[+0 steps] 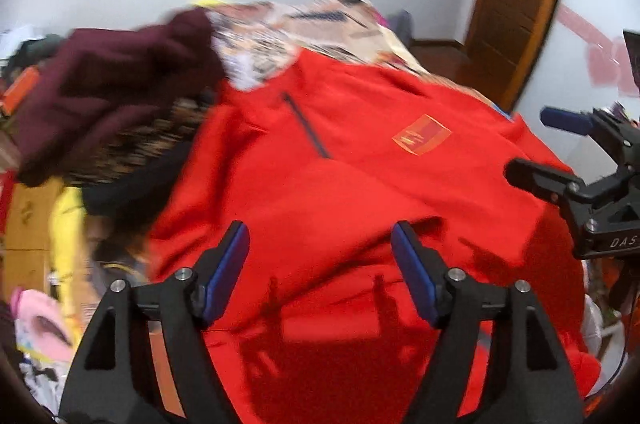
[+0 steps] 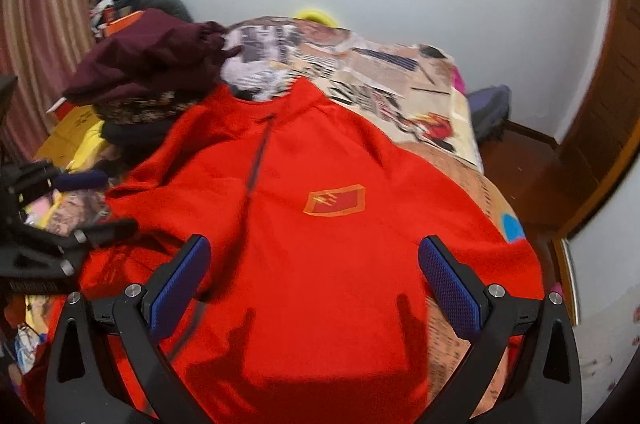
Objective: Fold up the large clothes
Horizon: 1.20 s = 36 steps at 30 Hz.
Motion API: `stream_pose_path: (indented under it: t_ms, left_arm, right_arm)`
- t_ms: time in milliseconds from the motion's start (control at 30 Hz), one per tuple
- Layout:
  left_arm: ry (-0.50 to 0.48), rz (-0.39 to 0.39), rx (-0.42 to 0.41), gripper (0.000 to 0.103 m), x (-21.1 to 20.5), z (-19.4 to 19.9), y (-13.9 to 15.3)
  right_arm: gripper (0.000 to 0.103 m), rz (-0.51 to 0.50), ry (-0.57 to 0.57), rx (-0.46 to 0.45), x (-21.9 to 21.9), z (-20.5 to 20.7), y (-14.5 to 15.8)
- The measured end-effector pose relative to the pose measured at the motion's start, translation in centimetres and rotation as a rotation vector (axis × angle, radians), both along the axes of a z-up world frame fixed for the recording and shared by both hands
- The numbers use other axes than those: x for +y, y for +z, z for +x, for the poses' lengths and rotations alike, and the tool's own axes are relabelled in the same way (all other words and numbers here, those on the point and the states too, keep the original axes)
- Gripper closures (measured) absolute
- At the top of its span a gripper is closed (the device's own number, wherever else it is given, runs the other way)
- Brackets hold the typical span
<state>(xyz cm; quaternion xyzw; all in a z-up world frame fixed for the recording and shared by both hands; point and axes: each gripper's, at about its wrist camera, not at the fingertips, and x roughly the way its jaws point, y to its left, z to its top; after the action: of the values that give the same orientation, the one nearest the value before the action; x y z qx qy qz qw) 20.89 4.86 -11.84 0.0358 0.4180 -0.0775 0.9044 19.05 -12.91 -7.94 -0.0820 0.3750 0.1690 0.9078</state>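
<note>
**Visitor:** Fingers first, please: how did they stand?

**Onlooker:** From the left wrist, the left gripper (image 1: 320,264) had its blue pads (image 1: 226,272) well apart, with nothing between them. They hung over the near part of the red jacket (image 1: 360,184). The right gripper (image 1: 536,148) showed at the right edge, over the jacket's right side, its fingers apart too.

**Visitor:** And where did the garment lie from them?

**Onlooker:** Straight ahead and below. It lay spread on a bed with a patterned cover (image 1: 320,24), collar at the far end, hem nearest the fingers. Its long axis ran away from the camera, and the dark zip (image 1: 306,126) ran roughly along that line. One sleeve looked folded across the body just beyond the left fingers. I judged the left hand nearer that fold.

**Visitor:** The other view?

**Onlooker:** From the right wrist, the right gripper (image 2: 314,280) was wide open and empty above the jacket (image 2: 320,264), whose hem was again nearest. An orange-edged badge (image 2: 336,202) sat on the chest. The left gripper (image 2: 96,204) reached in from the left edge, over the sleeve side.

**Visitor:** How did the jacket look?

**Onlooker:** Bright red, smooth, mostly flat, with soft creases. A maroon garment (image 2: 148,64) lay heaped beside its far-left shoulder.
</note>
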Motion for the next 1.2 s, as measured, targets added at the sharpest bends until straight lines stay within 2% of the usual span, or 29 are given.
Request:
stream_pose_path:
  t_ms: [133, 300, 433, 667, 733, 900, 1033, 1200]
  left_arm:
    - [0.111, 0.039, -0.074, 0.014, 4.8, -1.1, 2.0]
    - [0.232, 0.11, -0.091, 0.014, 10.0, -2.2, 2.4]
    - [0.306, 0.115, -0.063, 0.014, 13.6, -3.2, 1.2]
    - [0.381, 0.064, 0.025, 0.014, 17.0, -4.7, -3.0]
    - [0.391, 0.045, 0.049, 0.014, 17.4, -5.3, -4.1]
    - [0.405, 0.011, 0.107, 0.014, 17.9, -6.0, -6.9]
    - [0.407, -0.017, 0.144, 0.014, 18.1, -6.0, -8.8]
    - [0.404, -0.075, 0.216, 0.014, 17.9, -5.4, -11.7]
  right_arm:
    - [0.0, -0.003, 0.075, -0.007, 2.7, 0.3, 0.6]
    - [0.0, -0.026, 0.182, 0.011, 7.0, 1.0, 0.3]
    - [0.0, -0.046, 0.284, 0.048, 10.7, 0.9, -0.8]
    - [0.003, -0.112, 0.431, 0.15, 16.3, 0.6, -4.2]
    - [0.007, -0.138, 0.46, 0.188, 17.5, 0.8, -5.4]
    - [0.026, -0.234, 0.512, 0.265, 20.1, 1.1, -8.7]
    - [0.031, -0.281, 0.537, 0.297, 21.1, 1.1, -10.0]
    - [0.05, -0.302, 0.561, 0.311, 21.9, 1.3, -10.8]
